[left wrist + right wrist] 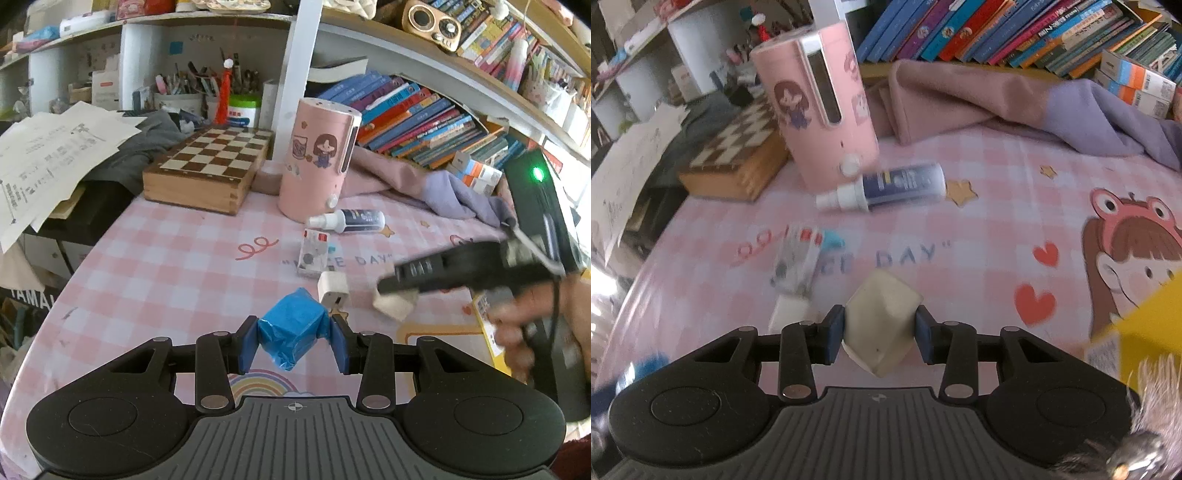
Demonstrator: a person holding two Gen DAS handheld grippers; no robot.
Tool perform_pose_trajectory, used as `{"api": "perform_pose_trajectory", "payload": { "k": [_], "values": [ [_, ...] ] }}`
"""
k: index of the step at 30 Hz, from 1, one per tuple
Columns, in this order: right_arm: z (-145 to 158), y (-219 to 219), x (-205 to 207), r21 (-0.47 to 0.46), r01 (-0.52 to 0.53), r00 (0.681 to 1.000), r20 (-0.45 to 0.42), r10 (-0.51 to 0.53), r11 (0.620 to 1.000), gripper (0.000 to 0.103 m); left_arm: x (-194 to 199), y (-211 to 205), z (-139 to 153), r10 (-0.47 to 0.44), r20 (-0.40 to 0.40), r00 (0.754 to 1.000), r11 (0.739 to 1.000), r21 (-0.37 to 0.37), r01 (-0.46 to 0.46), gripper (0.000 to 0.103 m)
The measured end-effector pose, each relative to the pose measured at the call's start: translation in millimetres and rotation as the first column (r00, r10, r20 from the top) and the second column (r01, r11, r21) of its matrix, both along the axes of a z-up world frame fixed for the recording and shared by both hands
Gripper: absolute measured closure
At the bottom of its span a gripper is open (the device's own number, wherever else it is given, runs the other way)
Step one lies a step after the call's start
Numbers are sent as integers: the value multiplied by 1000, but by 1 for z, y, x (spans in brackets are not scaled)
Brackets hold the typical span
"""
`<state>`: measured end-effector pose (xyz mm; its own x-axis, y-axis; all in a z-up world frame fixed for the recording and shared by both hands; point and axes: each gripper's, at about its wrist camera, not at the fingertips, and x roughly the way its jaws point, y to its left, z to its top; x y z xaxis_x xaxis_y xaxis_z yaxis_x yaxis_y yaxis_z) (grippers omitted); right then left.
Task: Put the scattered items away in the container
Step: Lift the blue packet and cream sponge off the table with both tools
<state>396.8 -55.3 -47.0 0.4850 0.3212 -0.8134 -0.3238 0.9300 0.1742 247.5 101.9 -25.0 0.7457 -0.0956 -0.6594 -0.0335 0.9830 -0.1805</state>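
The blue block (293, 334), wrapped in crinkled film, sits pinched between the left gripper (293, 345) pads, lifted above the near edge of the tablecloth (177, 266); it looks light, slightly slippery, best held across its flat sides. The right gripper (881, 334) has its jaws closed on a cream block (881, 321), light and firm-looking. The white charger (333, 291), card packet (313, 256) and spray bottle (347, 221) lie mid-cloth. The yellow box (1148, 325) stands at the right edge.
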Motion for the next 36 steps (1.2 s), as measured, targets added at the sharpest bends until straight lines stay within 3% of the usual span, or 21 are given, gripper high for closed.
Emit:
{"api": "perform_pose_trajectory", "payload": {
  "k": [15, 17, 19, 22, 36],
  "values": [
    [-16, 6, -6, -67, -29, 1000, 4, 29, 997, 53, 0, 0, 2, -10, 8, 1000, 1000, -8, 10, 64],
    [-16, 8, -7, -79, -39, 999, 13, 41, 996, 54, -3, 0, 3, -13, 12, 1000, 1000, -17, 13, 64],
    [-15, 8, -9, -82, -46, 999, 21, 48, 996, 61, -6, 0, 5, -15, 23, 1000, 1000, -27, 15, 64],
    [-7, 5, -16, -53, -49, 999, 21, 50, 997, 66, -9, 1, 12, -22, 48, 999, 999, -28, 24, 64],
    [59, -8, -83, 74, -75, 990, 125, 65, 994, 66, -50, 4, 47, -53, 130, 990, 998, -37, 59, 64]
  ]
}}
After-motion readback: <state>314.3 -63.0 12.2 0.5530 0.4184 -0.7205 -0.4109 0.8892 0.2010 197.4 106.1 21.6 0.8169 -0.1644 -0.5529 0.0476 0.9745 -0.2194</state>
